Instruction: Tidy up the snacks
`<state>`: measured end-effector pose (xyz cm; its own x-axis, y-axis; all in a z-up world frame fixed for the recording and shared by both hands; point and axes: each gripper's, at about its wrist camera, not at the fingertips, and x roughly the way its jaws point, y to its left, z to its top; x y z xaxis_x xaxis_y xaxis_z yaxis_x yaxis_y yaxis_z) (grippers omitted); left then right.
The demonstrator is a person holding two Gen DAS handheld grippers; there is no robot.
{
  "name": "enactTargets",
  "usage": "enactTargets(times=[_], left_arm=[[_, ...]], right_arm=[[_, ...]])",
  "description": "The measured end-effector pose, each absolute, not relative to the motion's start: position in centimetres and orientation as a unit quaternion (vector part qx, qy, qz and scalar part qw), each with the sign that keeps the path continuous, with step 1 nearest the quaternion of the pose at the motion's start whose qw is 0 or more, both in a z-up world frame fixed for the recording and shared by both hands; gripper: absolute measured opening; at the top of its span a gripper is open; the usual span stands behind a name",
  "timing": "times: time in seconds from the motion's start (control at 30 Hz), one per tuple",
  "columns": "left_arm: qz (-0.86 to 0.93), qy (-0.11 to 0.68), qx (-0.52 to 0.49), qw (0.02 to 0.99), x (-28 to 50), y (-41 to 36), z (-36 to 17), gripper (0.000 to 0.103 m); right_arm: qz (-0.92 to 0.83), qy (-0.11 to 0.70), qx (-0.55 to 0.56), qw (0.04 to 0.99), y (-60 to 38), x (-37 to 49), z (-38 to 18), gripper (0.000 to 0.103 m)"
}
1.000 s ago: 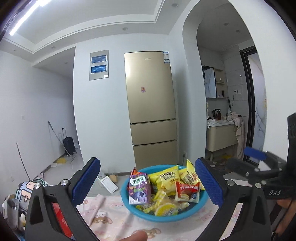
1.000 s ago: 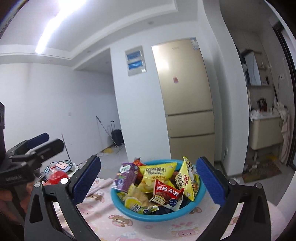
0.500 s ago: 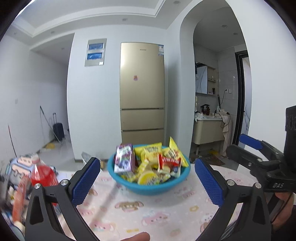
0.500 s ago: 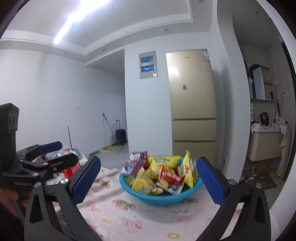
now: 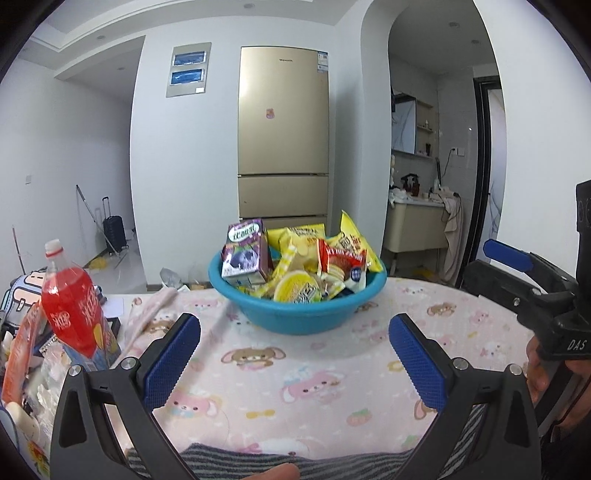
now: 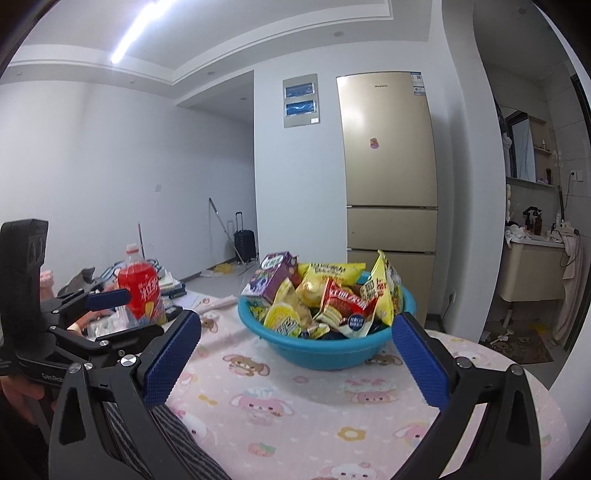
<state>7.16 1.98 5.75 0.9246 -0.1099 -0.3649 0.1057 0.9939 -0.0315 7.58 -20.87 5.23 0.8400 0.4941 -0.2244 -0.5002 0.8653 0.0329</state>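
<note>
Fingers (image 5: 171,360) of the left gripper (image 5: 294,358) stand wide apart with nothing between them, above the pink tablecloth (image 5: 332,376). The right gripper (image 6: 297,358) is spread open the same way and also holds nothing. Both hang near the blue bowl (image 6: 332,350) without touching it. The bowl stands on the far part of the table, full of snacks: a purple carton (image 5: 245,253) on the left, yellow packets (image 5: 354,243) and a red packet (image 5: 340,260).

The left view shows the right gripper's body (image 5: 532,291) at its right edge. The right view shows the left gripper (image 6: 107,299) at its left, and a ceiling lamp (image 6: 138,31). A red bottle (image 5: 70,299) stands left of the bowl.

Half a second ago both cameras pointed higher; now they tilt down, so more tablecloth shows and the bowl looks nearer.
</note>
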Motion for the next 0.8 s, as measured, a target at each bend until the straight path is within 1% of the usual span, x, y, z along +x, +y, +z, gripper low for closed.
enactTargets(times=[0.6,0.8], left_arm=[[-0.069,0.211,-0.013,0.975,7.9,1.7,1.3,0.103],[-0.045,0.22,0.006,0.975,8.6,1.4,0.1,0.103]], right_arm=[[0.267,0.169,-0.018,0.949,-19.5,9.0,0.4,0.103],[0.272,0.2,-0.008,0.941,-19.2,9.9,-1.2,0.103]])
